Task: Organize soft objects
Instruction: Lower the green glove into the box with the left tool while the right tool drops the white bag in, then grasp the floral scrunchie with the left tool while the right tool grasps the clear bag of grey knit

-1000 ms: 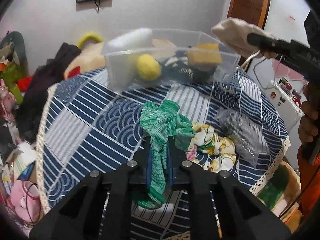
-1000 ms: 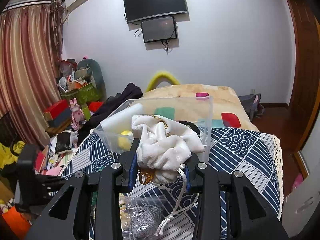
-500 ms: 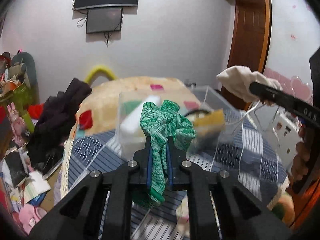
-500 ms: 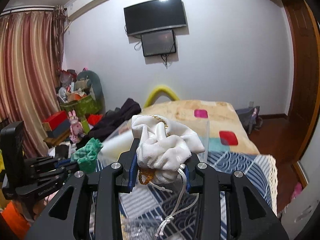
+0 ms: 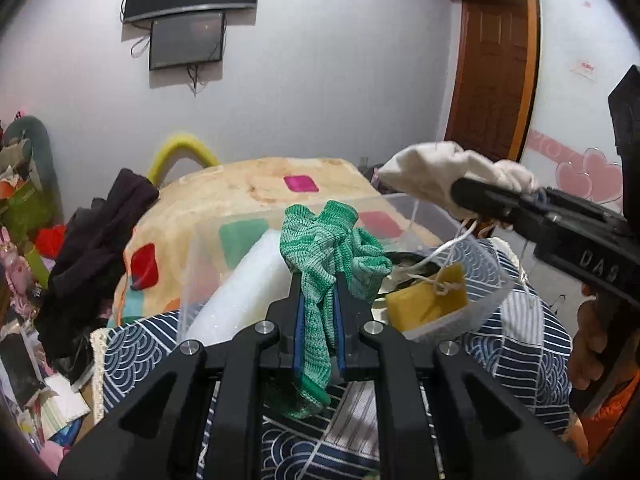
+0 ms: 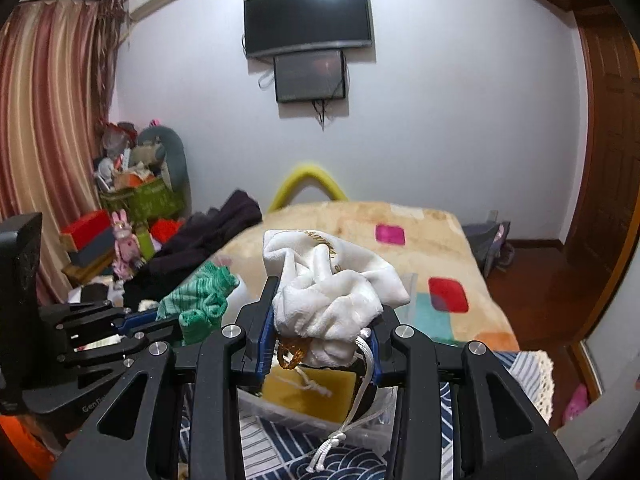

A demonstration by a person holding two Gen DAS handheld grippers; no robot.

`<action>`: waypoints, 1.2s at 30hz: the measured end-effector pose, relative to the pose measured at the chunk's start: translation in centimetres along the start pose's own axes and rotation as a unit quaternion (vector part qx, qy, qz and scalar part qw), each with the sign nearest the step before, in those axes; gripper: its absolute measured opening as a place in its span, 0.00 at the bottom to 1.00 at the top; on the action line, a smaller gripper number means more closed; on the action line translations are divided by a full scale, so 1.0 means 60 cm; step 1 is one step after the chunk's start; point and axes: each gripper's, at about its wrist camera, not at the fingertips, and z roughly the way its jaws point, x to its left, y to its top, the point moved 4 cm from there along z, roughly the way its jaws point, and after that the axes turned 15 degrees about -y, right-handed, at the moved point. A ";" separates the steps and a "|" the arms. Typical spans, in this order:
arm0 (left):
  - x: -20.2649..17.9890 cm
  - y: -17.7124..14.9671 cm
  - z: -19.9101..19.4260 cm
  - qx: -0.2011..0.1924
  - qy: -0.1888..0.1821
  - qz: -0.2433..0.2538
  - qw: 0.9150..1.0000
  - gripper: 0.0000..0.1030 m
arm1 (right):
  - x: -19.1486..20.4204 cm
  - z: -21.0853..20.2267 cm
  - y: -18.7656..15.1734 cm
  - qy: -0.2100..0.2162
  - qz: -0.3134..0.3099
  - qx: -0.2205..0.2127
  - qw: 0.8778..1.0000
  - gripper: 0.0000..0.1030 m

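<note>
Green knitted cloth [image 5: 320, 264] is up off the table now, clamped in the left gripper [image 5: 317, 320] and riding over the clear plastic bin [image 5: 472, 312]. A second ago it hung above the patterned tablecloth [image 5: 516, 344]. White drawstring pouch [image 6: 332, 292] is pinched in the right gripper [image 6: 324, 332], cord dangling onto the yellow sponge [image 6: 312, 396]. Both look ready to drop. The bin's floor is mostly hidden, its clear walls hard to trace.

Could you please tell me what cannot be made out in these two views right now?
- Left wrist view: the clear bin's floor, hidden by the green cloth in the left tongs.
- Right wrist view: most of the yellow sponge, behind the white drawstring pouch in the right tongs.
</note>
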 end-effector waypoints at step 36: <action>-0.026 -0.052 -0.127 -0.025 0.060 -0.014 0.998 0.97 | -0.029 -0.075 -0.044 0.009 -0.019 0.018 1.000 0.97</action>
